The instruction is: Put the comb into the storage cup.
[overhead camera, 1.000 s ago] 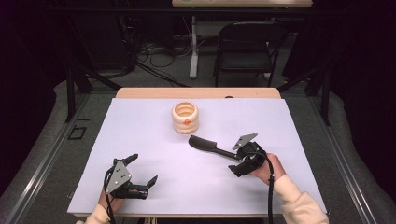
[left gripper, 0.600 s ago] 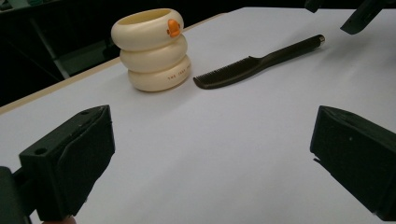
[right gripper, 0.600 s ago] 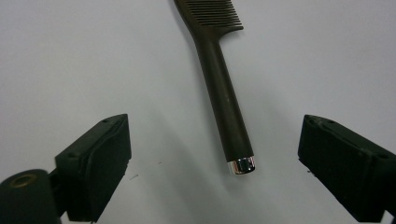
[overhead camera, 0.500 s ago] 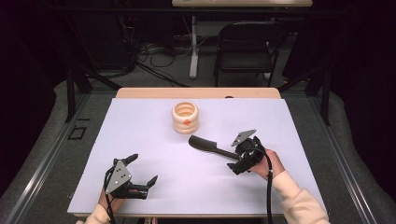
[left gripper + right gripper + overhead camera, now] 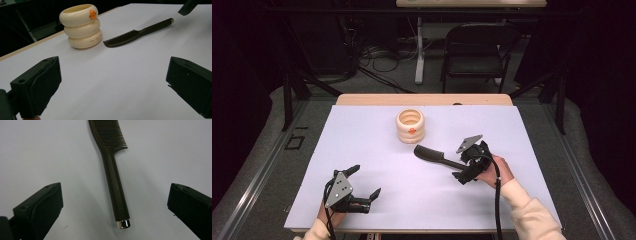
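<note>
A black comb (image 5: 434,156) lies flat on the white table top (image 5: 362,145), its teeth end toward a cream ribbed cup (image 5: 410,125) with an orange dot. My right gripper (image 5: 460,164) sits at the comb's handle end. Its jaws have just been opening and now stand wide. In the right gripper view the handle (image 5: 113,180) lies between the jaws of the right gripper (image 5: 115,210), untouched by either pad. My left gripper (image 5: 364,181) rests open near the front left with nothing in it. The left gripper view looks between the spread jaws of the left gripper (image 5: 113,85) at the cup (image 5: 82,26) and comb (image 5: 135,35).
A wooden strip (image 5: 422,99) edges the far side of the table. Behind it stand a dark folding chair (image 5: 474,50) and cables on the floor. Bare white surface spreads between the two grippers and to the left of the cup.
The right gripper's jaws have spread apart and let go of the comb handle, and the hand has drawn back slightly. The comb, cup and left gripper have stayed put.
</note>
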Demonstrator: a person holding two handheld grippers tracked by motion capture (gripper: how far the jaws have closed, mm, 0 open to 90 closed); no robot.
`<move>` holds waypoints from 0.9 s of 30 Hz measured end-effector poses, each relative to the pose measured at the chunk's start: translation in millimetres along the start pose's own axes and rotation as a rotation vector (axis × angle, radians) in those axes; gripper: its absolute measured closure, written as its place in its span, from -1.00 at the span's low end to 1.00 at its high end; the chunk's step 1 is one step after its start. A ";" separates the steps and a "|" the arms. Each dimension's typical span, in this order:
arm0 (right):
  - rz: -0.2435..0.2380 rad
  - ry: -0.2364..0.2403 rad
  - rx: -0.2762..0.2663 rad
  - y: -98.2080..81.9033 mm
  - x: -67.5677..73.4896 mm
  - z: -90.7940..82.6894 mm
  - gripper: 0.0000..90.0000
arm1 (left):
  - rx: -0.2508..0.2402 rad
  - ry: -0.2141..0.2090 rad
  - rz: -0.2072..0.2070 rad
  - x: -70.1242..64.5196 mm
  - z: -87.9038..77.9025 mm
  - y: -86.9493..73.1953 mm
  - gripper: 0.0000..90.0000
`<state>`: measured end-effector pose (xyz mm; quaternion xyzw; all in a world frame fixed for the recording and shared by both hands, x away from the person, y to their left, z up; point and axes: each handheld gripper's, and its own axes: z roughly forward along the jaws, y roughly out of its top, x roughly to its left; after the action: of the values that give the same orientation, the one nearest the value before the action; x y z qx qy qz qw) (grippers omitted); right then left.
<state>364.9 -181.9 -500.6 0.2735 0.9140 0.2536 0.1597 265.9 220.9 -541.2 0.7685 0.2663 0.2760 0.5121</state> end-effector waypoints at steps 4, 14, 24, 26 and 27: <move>-0.028 -0.011 0.001 3.6 0.7 3.5 -1.00 | 0.000 0.000 -0.001 -0.2 0.1 0.0 -1.00; -0.040 -0.001 0.021 13.5 1.5 9.5 -1.00 | 0.000 0.000 -0.004 -0.4 0.6 -0.2 -1.00; -0.036 0.012 0.041 17.9 2.9 11.8 -1.00 | -0.001 -0.001 -0.002 -0.4 0.9 0.0 -1.00; -0.041 0.018 0.042 19.5 2.9 11.8 -1.00 | 0.000 -0.002 -0.002 -0.4 1.0 0.1 -1.00; -0.057 0.017 0.048 20.7 2.2 11.6 -1.00 | -0.001 -0.002 -0.001 -0.3 1.1 0.2 -1.00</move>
<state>376.8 -161.4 -499.1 0.2490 0.9286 0.2293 0.1522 266.4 219.9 -541.4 0.7685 0.2660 0.2751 0.5128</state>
